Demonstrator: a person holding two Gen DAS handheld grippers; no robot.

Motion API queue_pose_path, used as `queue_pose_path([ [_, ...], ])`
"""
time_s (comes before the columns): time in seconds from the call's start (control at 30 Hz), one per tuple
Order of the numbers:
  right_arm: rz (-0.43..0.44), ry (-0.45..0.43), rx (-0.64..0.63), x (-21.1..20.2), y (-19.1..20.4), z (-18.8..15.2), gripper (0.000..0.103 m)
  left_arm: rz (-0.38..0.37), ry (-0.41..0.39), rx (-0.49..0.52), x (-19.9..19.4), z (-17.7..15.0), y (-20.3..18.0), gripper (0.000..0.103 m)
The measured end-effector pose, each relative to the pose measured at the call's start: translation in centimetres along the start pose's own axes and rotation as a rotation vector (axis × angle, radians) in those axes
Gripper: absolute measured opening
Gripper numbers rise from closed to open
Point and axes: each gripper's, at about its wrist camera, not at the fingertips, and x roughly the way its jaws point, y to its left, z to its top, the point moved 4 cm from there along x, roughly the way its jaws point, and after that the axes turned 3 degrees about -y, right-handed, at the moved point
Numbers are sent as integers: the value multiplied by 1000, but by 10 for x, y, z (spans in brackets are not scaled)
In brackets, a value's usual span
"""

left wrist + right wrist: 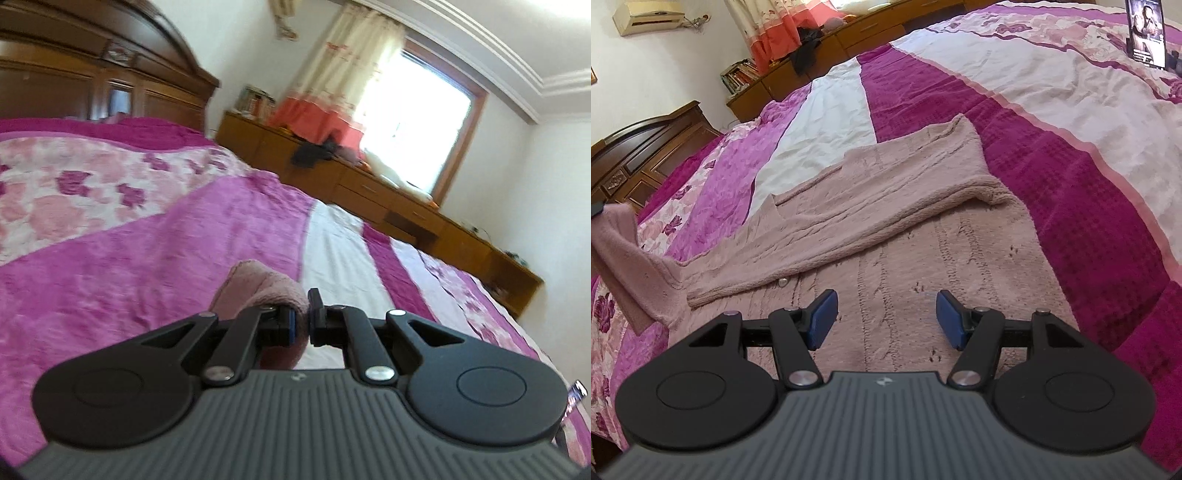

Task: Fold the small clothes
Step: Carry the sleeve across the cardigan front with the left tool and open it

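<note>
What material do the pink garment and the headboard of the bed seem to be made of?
Pink garment: likely soft knitted yarn, matte and fuzzy, with cable ribs and a button showing. Headboard: apparently dark wood, glossy varnish, with carved panels.

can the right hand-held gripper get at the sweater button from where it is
Probably yes: the right hand-held gripper hangs open just above the pink sweater, and the button lies exposed slightly to its left, nothing between.

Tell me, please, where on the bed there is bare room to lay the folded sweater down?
The white stripe beyond the pink sweater is bare, and so is the dark magenta band on its right. Near the phone it is tighter. The left tool holds a sweater edge; the right tool hangs open over it.
</note>
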Motion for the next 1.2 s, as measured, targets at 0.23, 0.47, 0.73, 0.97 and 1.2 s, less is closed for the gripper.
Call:
queue_pose_path([
  [0.23, 2, -1, 33, 0, -11, 0, 67, -76, 90, 34, 21, -42, -46, 8],
  [0.47, 11, 2, 52, 1, -18, -1, 67, -99, 206, 100, 38, -98, -71, 8],
  [0.73, 17, 6, 61, 3, -21, -2, 67, -107, 361, 145, 52, -154, -77, 10],
  [0.97, 17, 6, 60, 3, -21, -2, 67, -116, 474, 130, 53, -176, -70, 11],
  [1.2, 16, 8, 51, 3, -20, -2, 67, -114, 502, 142, 37, -176, -60, 13],
])
